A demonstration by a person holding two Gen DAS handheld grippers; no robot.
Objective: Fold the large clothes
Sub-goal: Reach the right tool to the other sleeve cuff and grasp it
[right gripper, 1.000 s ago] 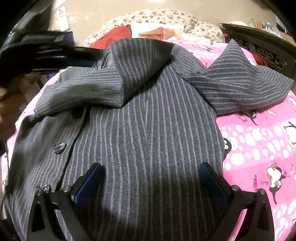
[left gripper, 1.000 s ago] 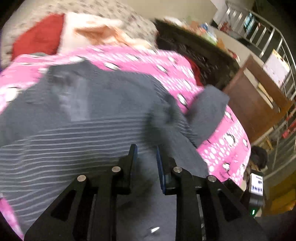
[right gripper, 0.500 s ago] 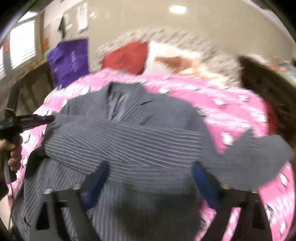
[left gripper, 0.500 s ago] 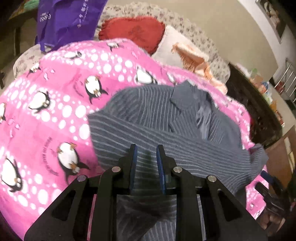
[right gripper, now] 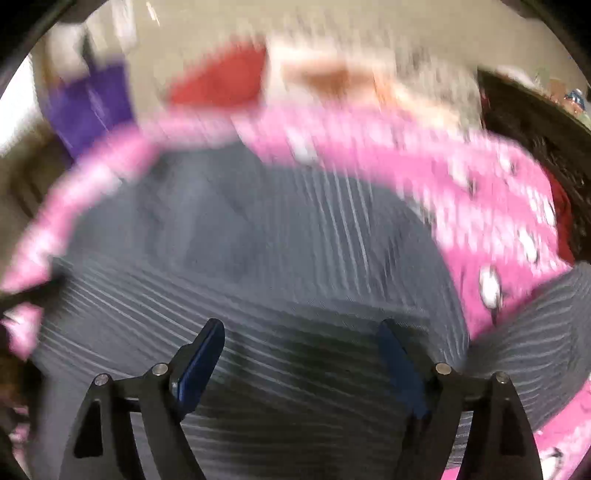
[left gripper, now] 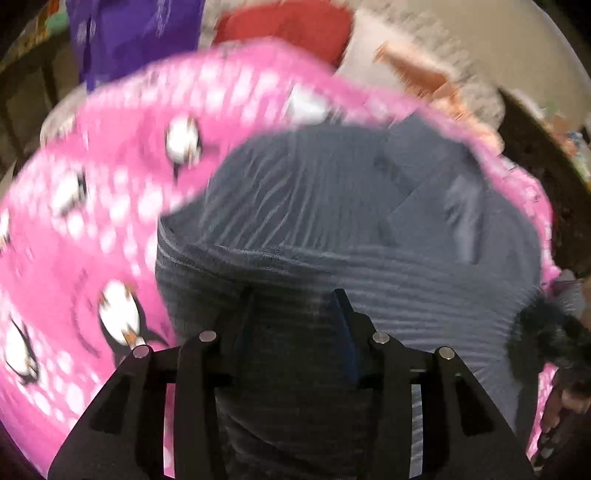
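Grey pinstriped cloth fills the gap under both tools: your left gripper (left gripper: 295,306) has its fingers apart over the jacket (left gripper: 332,221), gripping nothing, and your right gripper (right gripper: 303,343) is spread wide above it too. A sleeve looks folded across the body, so next you likely need a fresh hem grip. Beyond lie the pink penguin blanket (left gripper: 92,221) and a red cushion (left gripper: 280,33).

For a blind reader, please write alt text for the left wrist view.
A dark grey pinstriped jacket lies on a pink penguin-print blanket, blurred by motion. The open left gripper hovers over its folded near part; a red cushion sits behind.
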